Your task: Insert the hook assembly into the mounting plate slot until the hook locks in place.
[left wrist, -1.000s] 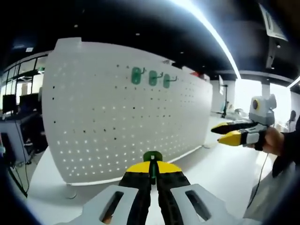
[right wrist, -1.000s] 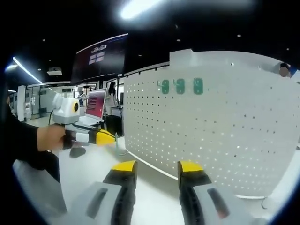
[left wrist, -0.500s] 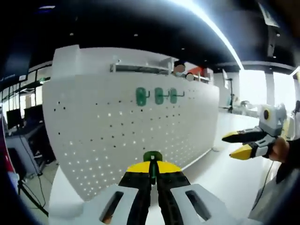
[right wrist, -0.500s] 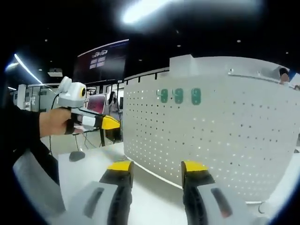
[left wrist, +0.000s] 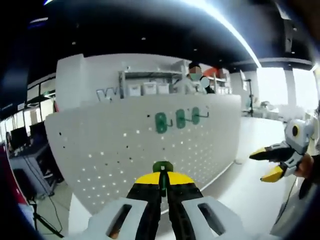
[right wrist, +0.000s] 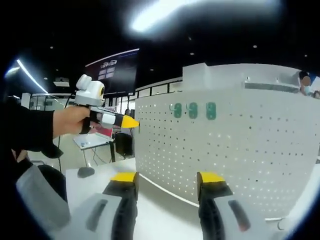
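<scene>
A white pegboard (left wrist: 125, 150) stands upright on the white table, also seen in the right gripper view as the pegboard (right wrist: 240, 145). Three green hooks (left wrist: 180, 119) hang in a row near its top edge, the hooks (right wrist: 193, 110) likewise in the other view. My left gripper (left wrist: 162, 175) is shut on a green hook piece (left wrist: 162, 167) that pokes out between the yellow tips, well short of the board. My right gripper (right wrist: 167, 177) is open with nothing between its jaws. It appears at the right as the right gripper (left wrist: 272, 162), and the left gripper (right wrist: 112, 120) appears held up by a hand.
The white table (left wrist: 250, 185) runs along the foot of the board. Behind the board are shelves with boxes (left wrist: 145, 89) and a person. A dark wall screen (right wrist: 112, 67) and desks lie to the left in the right gripper view.
My left gripper has risen with the green piece, so the shelves behind the board have come into sight. The right gripper stays open and has shifted little.
</scene>
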{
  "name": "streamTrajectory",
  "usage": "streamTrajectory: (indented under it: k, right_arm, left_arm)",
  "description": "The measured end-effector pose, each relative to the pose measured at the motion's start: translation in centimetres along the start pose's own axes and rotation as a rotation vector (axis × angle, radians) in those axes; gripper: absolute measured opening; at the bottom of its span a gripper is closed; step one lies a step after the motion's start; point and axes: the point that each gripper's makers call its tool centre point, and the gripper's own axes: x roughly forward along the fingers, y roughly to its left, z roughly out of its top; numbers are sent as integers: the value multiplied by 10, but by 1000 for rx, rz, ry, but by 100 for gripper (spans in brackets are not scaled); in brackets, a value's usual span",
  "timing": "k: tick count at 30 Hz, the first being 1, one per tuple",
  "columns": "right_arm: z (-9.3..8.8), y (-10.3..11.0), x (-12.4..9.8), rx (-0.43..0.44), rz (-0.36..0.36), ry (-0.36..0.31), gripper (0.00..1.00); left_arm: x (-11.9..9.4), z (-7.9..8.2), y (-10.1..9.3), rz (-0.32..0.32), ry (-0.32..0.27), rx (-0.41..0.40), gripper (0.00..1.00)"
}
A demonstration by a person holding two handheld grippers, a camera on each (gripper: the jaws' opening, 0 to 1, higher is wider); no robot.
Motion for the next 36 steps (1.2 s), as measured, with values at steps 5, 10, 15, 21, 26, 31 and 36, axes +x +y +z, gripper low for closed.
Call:
streamTrajectory:
  k: [5,10,15,21,26,31,36]
  right_arm:
    - [0,6,1,-11,19,8,53]
    - [-2,10,3,1,30,21,61]
    - [1,11,3,-8,30,15,65]
    - [2,12,2,-3,38,12,65]
    - [5,12,1,3,39,4,65]
    - [8,11,0,10,40,-7,65]
    - [11,11,-1,27,43,-18,65]
  left_arm:
    - [10,16,11,18,-4,16,3]
    - [16,27,18,44,-10,20,3]
    - [22,33,17,67,-6,25,3]
    - [33,45,20,90,-22,19,3]
    - [43,54,23,122,-40,17,3]
    - [50,59,26,153,-55,17,3]
    - [57,55,29,175,-41,10,3]
